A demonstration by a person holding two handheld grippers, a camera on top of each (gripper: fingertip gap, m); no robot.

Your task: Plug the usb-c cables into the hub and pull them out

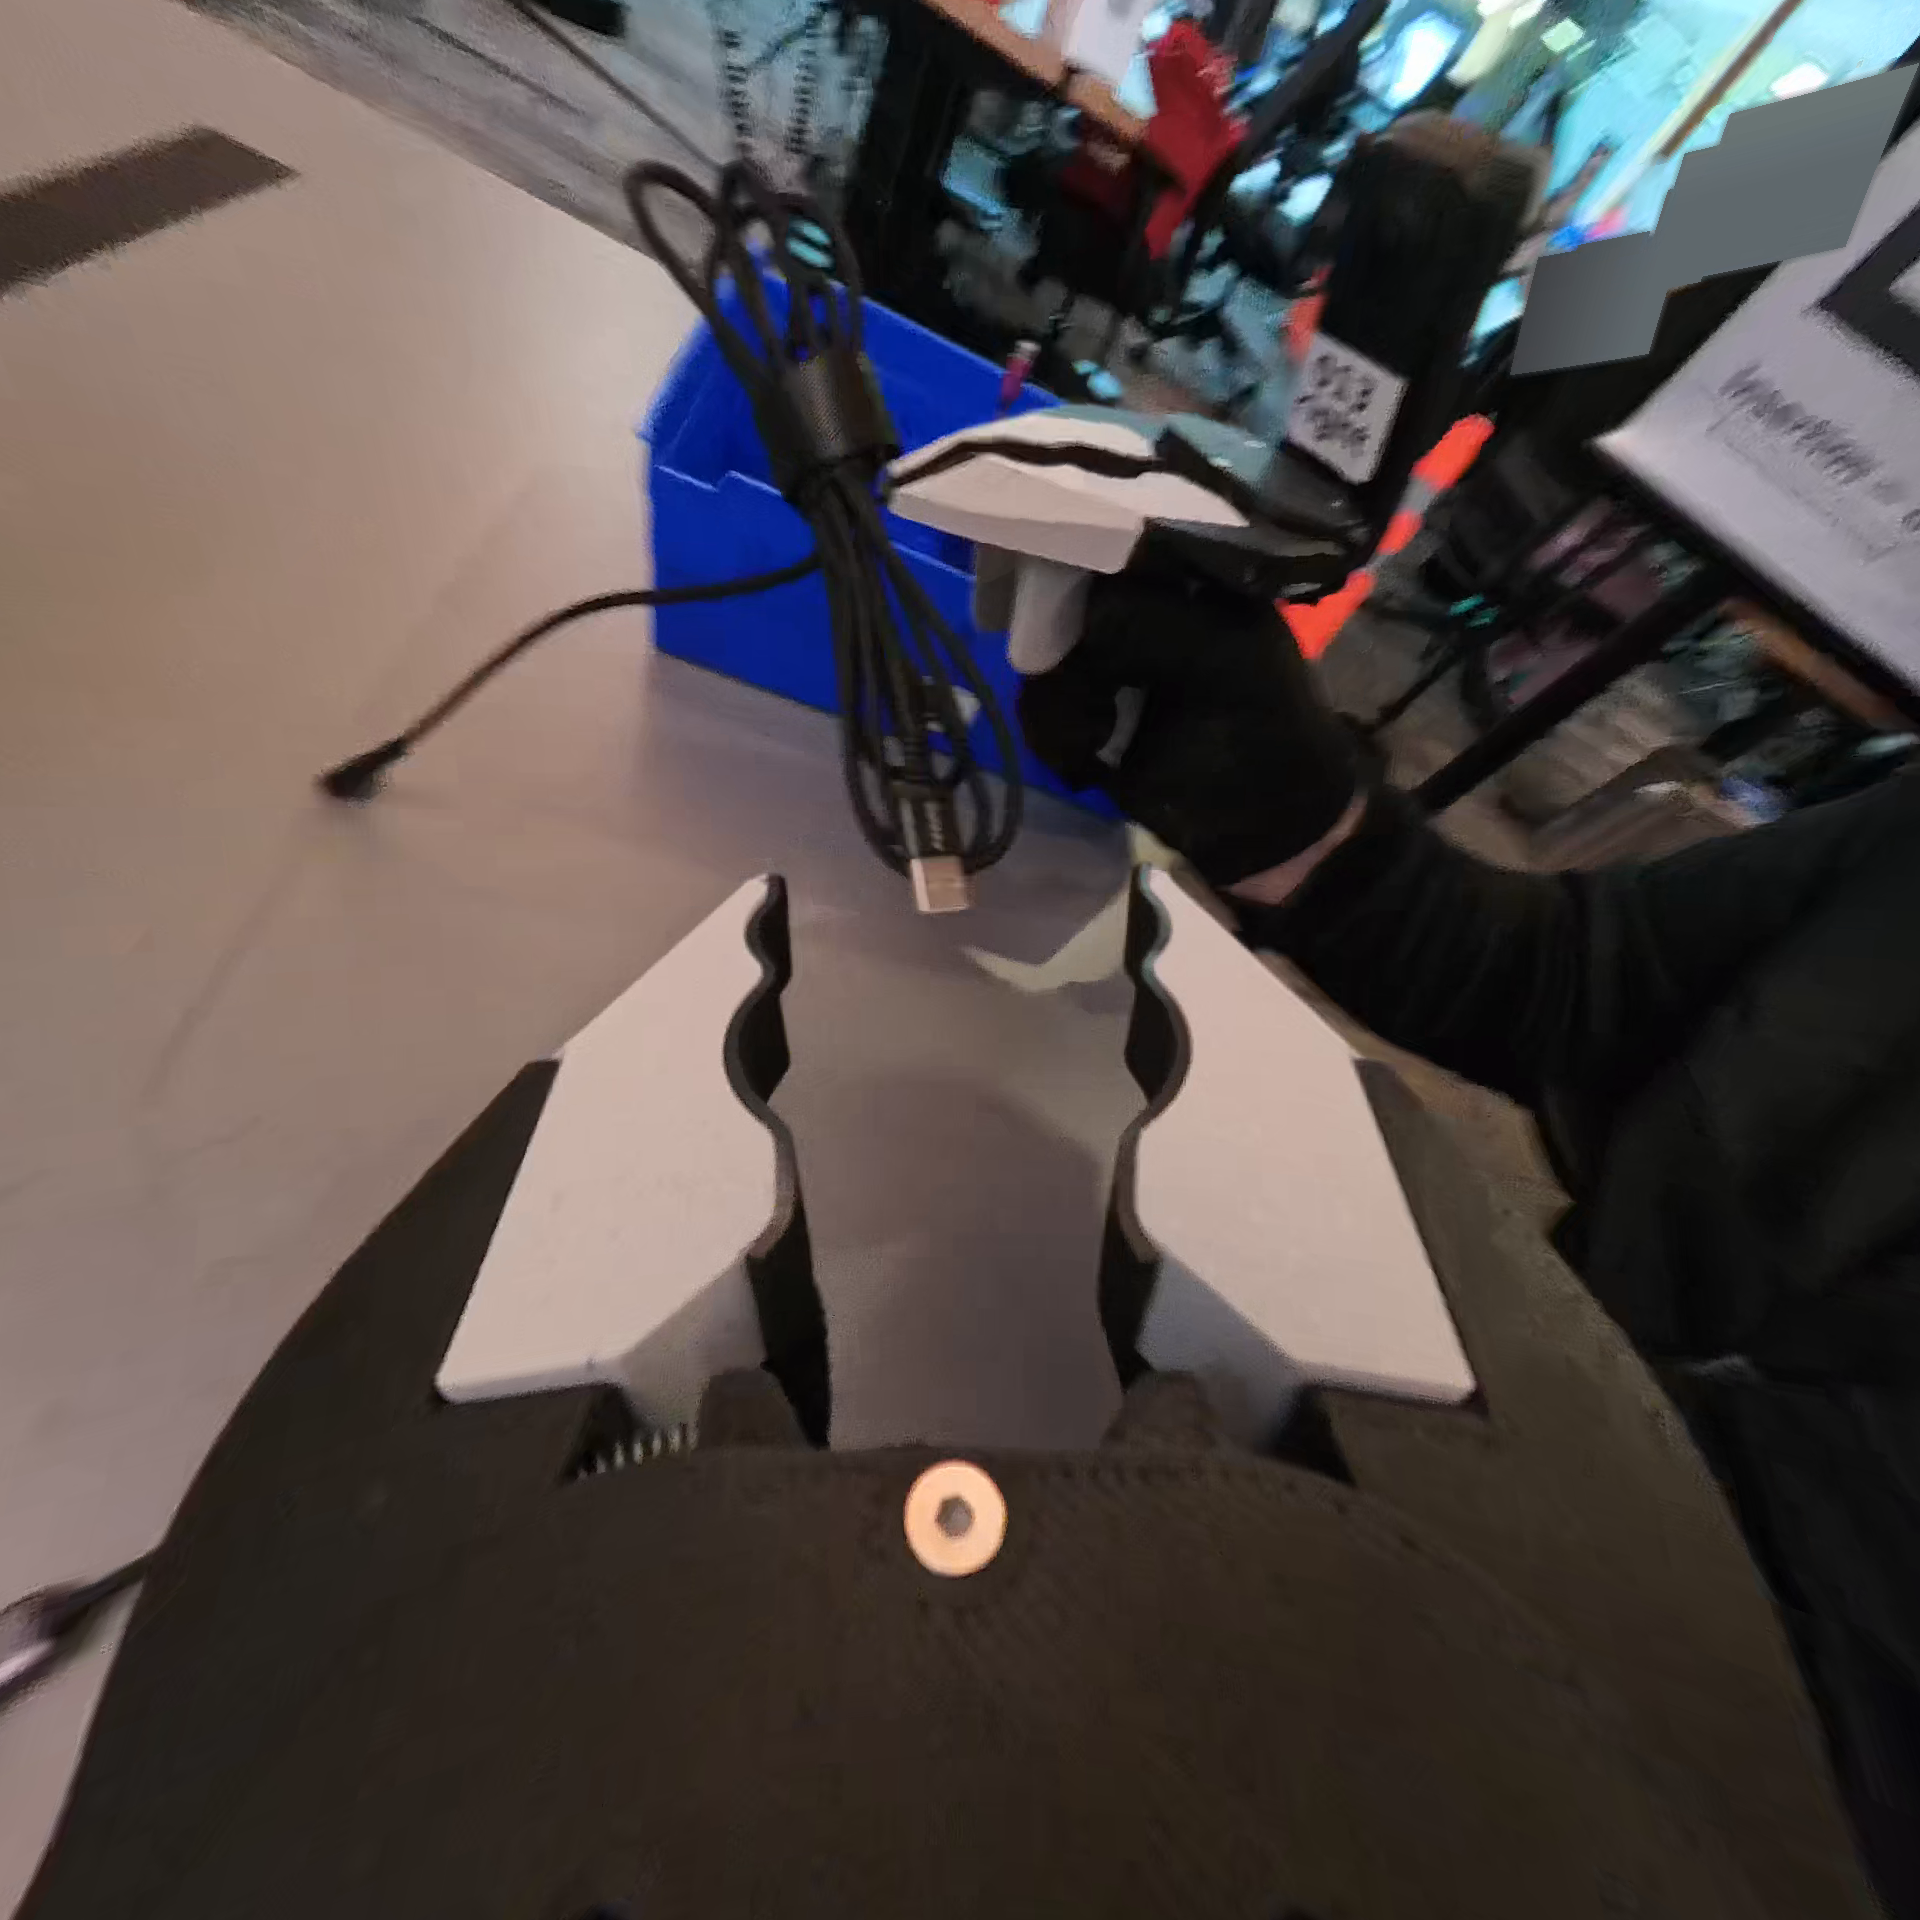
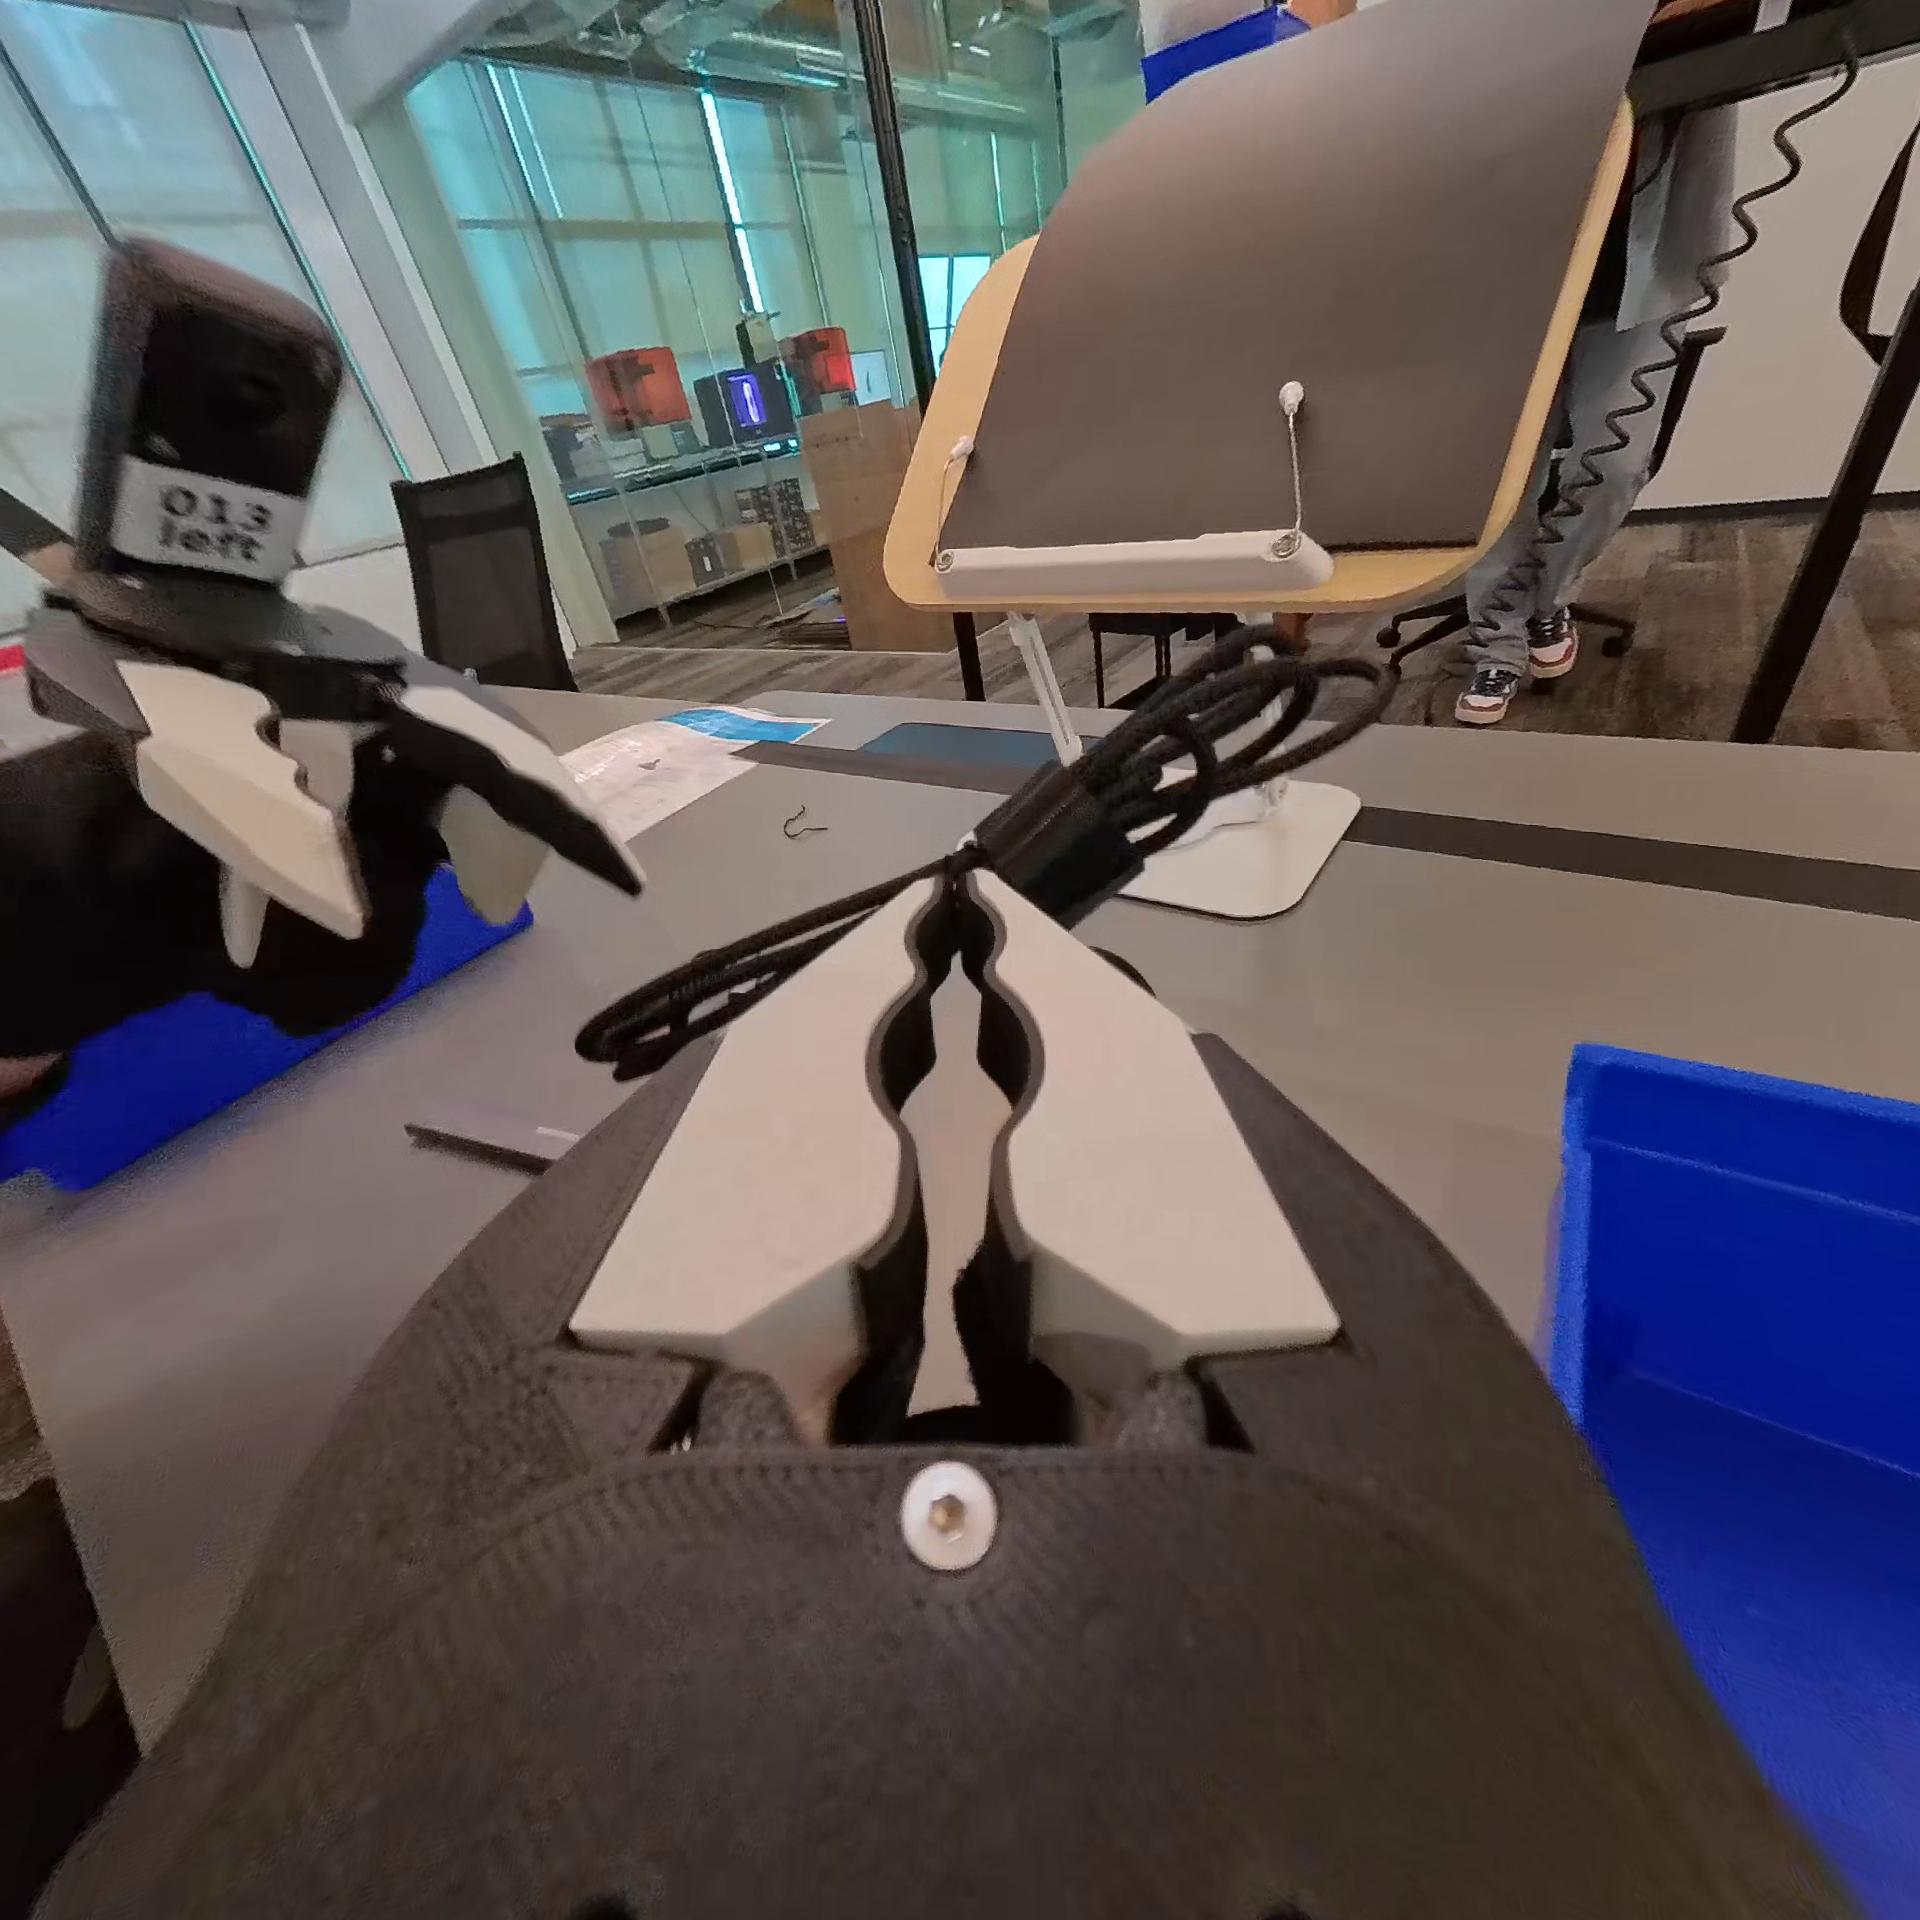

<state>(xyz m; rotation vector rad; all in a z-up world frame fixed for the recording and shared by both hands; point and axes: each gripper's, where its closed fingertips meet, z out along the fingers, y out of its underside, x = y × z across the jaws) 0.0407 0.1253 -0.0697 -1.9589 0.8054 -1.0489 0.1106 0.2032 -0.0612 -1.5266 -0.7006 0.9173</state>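
My right gripper (image 2: 961,883) is shut on a bundled black cable (image 2: 1143,769) held together by a black strap and lifted above the grey table (image 2: 1455,987). In the left wrist view the same bundle (image 1: 862,582) hangs from the right gripper's tips (image 1: 904,488), with a silver plug (image 1: 940,888) at its lowest point and a loose end (image 1: 353,779) trailing to the table. My left gripper (image 1: 958,914) is open and empty, just below the hanging plug. It also shows in the right wrist view (image 2: 483,899), to the left of the bundle. I cannot make out a hub with certainty.
A blue bin (image 1: 748,561) stands behind the bundle, and another blue bin (image 2: 1745,1247) is at the near right. A stand with a dark pad (image 2: 1247,312) sits on a white base (image 2: 1247,842). A thin dark bar (image 2: 488,1138) and papers (image 2: 665,758) lie on the table. A person (image 2: 1538,582) stands beyond.
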